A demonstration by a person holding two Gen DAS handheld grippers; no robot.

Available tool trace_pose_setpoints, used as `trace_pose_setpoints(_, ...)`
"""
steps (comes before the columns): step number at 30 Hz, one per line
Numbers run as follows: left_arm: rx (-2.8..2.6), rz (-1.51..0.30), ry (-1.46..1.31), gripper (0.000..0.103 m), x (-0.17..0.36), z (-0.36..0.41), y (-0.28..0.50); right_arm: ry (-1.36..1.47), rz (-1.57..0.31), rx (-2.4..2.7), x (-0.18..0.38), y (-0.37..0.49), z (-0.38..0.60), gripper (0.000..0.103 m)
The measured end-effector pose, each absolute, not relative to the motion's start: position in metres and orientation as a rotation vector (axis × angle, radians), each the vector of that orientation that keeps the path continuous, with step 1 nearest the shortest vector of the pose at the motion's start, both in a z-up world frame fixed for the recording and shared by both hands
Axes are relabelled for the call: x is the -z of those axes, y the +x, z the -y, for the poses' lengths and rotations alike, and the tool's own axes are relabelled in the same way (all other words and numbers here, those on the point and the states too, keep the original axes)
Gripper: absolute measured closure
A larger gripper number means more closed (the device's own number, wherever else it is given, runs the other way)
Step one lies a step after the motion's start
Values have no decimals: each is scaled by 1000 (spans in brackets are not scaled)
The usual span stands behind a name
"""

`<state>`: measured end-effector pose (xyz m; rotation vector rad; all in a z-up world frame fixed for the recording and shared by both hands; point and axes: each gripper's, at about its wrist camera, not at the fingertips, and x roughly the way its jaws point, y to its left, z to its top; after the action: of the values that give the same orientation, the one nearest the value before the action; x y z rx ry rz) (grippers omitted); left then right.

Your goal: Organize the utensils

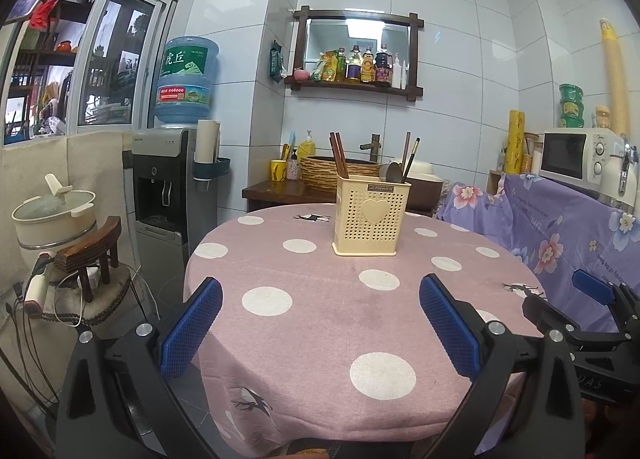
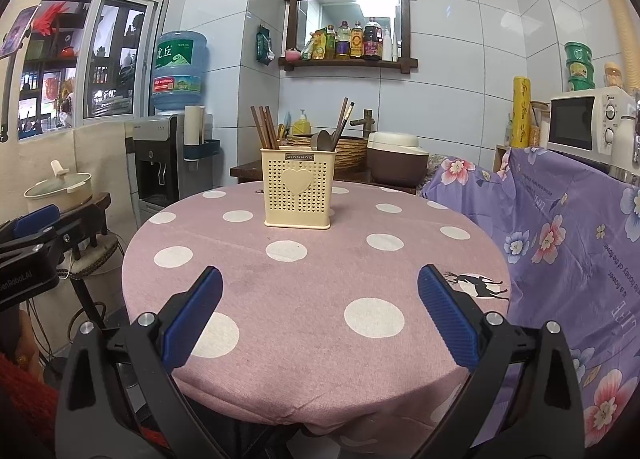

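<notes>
Utensils: four brown chopsticks (image 2: 265,127), two dark ones (image 2: 345,119) and two spoons (image 2: 323,141) stand in one cream holder (image 2: 297,191) near the table (image 2: 320,279) far edge; lower ends hidden. Left gripper (image 1: 320,329) and right gripper (image 2: 320,317) gape, empty.

I see a round table (image 1: 320,323) filling the lower middle of both frames, covered by a pink cloth (image 2: 312,299) with white dots and small black deer prints. One thing stands directly on it: a cream perforated utensil holder (image 2: 297,191), upright toward the table's far side, just above frame centre, holding chopsticks and spoons.
</notes>
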<state>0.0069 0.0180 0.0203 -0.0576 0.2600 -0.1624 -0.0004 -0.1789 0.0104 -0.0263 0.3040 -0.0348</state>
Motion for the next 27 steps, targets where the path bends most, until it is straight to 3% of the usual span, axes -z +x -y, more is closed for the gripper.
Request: trace_pose_setpoints(27, 154, -291, -43, 5, -17, -17, 14, -22, -320, 35, -6, 1, 180, 6)
